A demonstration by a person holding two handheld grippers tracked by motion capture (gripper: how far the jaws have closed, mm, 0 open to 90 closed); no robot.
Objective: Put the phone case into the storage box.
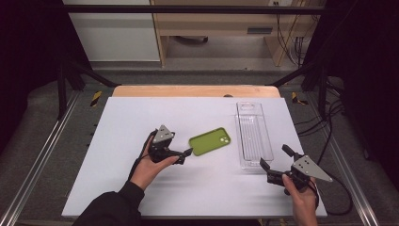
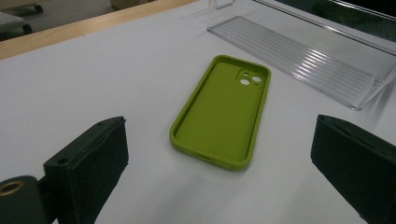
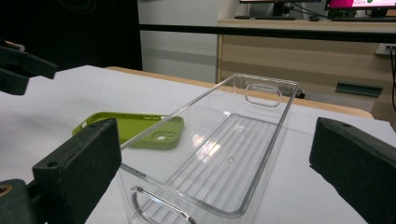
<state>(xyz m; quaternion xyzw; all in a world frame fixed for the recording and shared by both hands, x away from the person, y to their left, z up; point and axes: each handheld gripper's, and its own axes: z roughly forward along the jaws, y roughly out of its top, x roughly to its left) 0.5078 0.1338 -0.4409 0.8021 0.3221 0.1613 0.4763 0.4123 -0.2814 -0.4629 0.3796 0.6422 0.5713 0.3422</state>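
A lime-green phone case (image 1: 210,141) lies hollow side up near the middle of the white table (image 1: 141,113); its camera cut-outs point toward the far right. My left gripper (image 1: 185,156) is open just left of the case, a short way off it, and the case (image 2: 222,112) lies ahead between the two black fingers (image 2: 88,158). A clear plastic tray (image 1: 253,136) stands empty to the right of the case. My right gripper (image 1: 274,156) is open at the tray's near end, facing along the tray (image 3: 224,154), with nothing between its jaws.
The white table ends at a wooden edge (image 1: 195,91) at the back. Metal frame rails (image 1: 42,150) run along both sides. Cables (image 1: 329,136) trail off the right side. Beyond the table stand a cabinet and a wooden desk (image 1: 211,21).
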